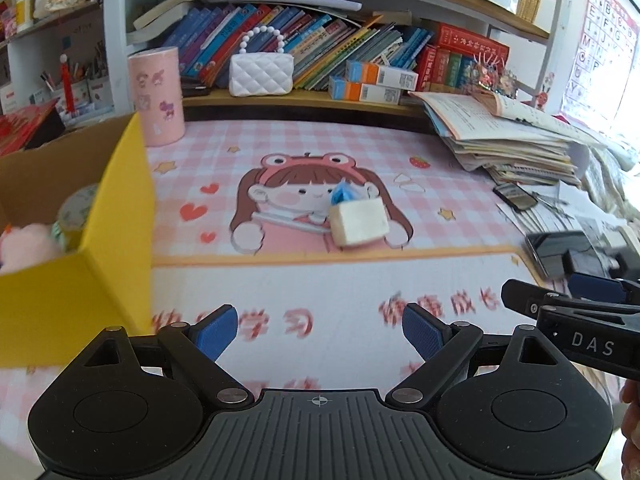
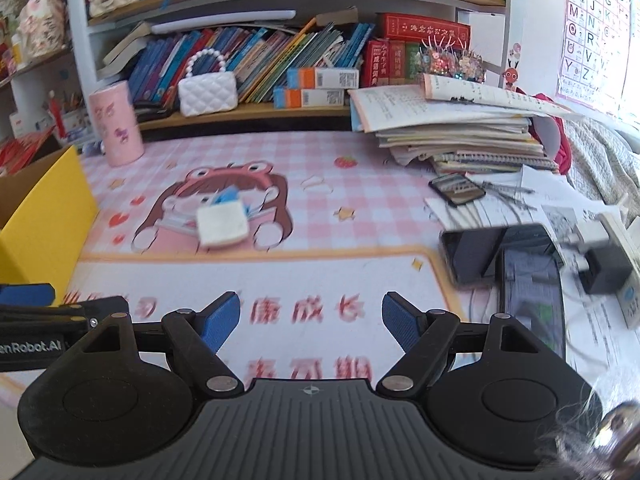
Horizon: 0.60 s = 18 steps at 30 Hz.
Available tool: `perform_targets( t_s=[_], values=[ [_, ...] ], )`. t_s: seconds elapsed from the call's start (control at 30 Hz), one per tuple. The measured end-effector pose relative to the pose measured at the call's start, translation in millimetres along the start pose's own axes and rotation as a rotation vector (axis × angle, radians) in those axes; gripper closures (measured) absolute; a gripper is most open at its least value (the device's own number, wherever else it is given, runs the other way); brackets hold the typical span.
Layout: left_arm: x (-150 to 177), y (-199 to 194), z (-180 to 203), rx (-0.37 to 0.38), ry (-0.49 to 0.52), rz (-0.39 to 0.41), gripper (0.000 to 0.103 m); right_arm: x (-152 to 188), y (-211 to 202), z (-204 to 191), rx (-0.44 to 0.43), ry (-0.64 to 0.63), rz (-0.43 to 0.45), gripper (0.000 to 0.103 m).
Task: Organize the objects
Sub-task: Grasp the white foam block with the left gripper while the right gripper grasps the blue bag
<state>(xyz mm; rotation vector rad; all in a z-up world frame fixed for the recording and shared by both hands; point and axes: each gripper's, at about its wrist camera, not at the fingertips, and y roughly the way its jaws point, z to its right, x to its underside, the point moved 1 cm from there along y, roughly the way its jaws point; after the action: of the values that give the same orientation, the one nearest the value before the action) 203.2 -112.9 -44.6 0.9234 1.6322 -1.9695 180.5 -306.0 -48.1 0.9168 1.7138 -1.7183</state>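
Pink checked matting (image 1: 320, 148) with a cartoon girl printed on it covers the counter. On that print, near the middle of the mat, lies a small white packet (image 1: 359, 220) with a blue piece at its upper left corner; it is blurred in both views and its make cannot be read. It sits well apart from both tools. The left gripper (image 1: 318, 334) hangs above the near part of the mat with its jaws standing wide and nothing between the blue pads (image 1: 216, 334). The right gripper (image 2: 312, 322) is in the same condition: jaws wide apart, empty, over the red printed lettering. From the left wrist view the right gripper shows at the right edge, just beside the left one. A yellow cardboard box (image 1: 116, 248) stands open at the left edge of the counter; inside it are a roll of patterned tape (image 1: 76, 212) and a pink soft item (image 1: 28, 246). A pink cylindrical tin (image 1: 157, 96) stands behind the box. A white quilted handbag (image 1: 261, 74) with a bead handle rests on the low shelf in front of the books. To the right, a stack of papers and workbooks (image 2: 460, 136) and several phones (image 2: 530, 296) lie on the counter.
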Motion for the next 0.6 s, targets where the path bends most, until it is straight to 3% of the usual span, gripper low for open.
perform_targets(
  t_s=[0.3, 0.6],
  values=[
    [-36.0, 58.0, 24.5, -0.026, -0.008, 0.03, 0.015, -41.2, 37.4, 24.1, 0.016, 0.045, 0.046, 0.026],
    [-53.9, 123.2, 40.4, -0.064, -0.043, -0.011, 0.021, -58.9, 61.8, 32.3, 0.001, 0.043, 0.042, 0.026]
  ],
)
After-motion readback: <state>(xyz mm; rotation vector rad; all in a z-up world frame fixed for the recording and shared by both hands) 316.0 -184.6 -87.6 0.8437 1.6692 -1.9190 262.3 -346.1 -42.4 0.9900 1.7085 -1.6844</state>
